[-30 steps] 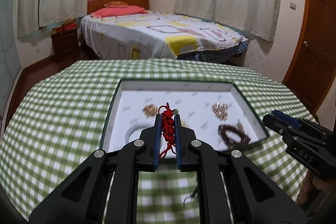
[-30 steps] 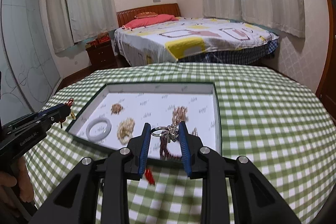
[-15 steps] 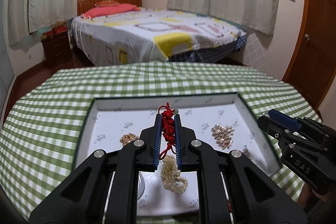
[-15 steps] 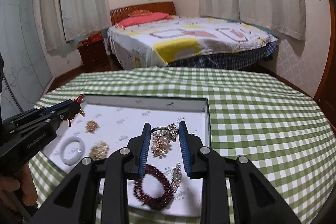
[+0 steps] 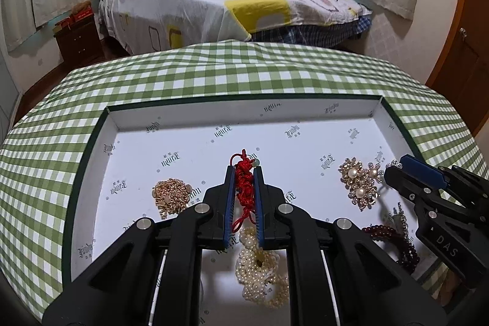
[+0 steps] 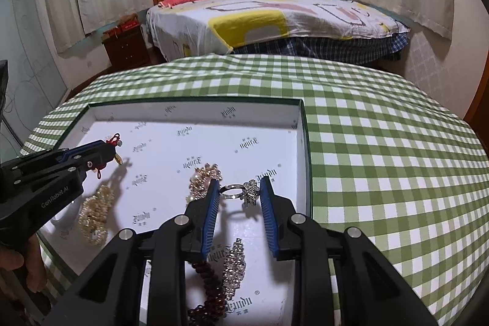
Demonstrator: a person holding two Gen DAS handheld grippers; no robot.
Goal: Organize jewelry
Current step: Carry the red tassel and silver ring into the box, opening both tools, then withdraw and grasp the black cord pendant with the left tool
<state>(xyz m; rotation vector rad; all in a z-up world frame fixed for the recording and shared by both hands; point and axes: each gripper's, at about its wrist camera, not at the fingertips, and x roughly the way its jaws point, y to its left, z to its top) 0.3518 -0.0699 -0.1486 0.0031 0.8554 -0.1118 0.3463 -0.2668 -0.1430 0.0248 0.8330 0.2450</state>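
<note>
A shallow white-lined box (image 5: 244, 115) (image 6: 195, 115) with a dark green rim lies on the checked tablecloth. My left gripper (image 5: 244, 173) (image 6: 104, 150) hovers over its middle, shut on a red knotted cord charm (image 5: 243, 188) (image 6: 114, 139). My right gripper (image 6: 240, 188) (image 5: 397, 170) hangs over the box's right side, shut on a silver ring with a sparkly flower (image 6: 241, 191). In the box lie a gold cluster (image 5: 171, 194), a pearl strand (image 5: 259, 268) (image 6: 94, 216), a pearl-and-crystal brooch (image 5: 360, 182) (image 6: 203, 176), a dark red bead bracelet (image 5: 394, 240) (image 6: 207, 280) and a crystal strip (image 6: 233, 265).
The round table wears a green-and-white checked cloth (image 5: 91, 112) (image 6: 382, 158). Beyond it stand a bed (image 5: 232, 2) and a wooden nightstand (image 5: 79, 38). A wooden door (image 5: 464, 57) is at the right. A hand (image 6: 30, 261) holds the left gripper's handle.
Both grippers have moved forward and down from the box's near edge to over its inside, each still holding its piece. The box and jewelry now look larger and closer.
</note>
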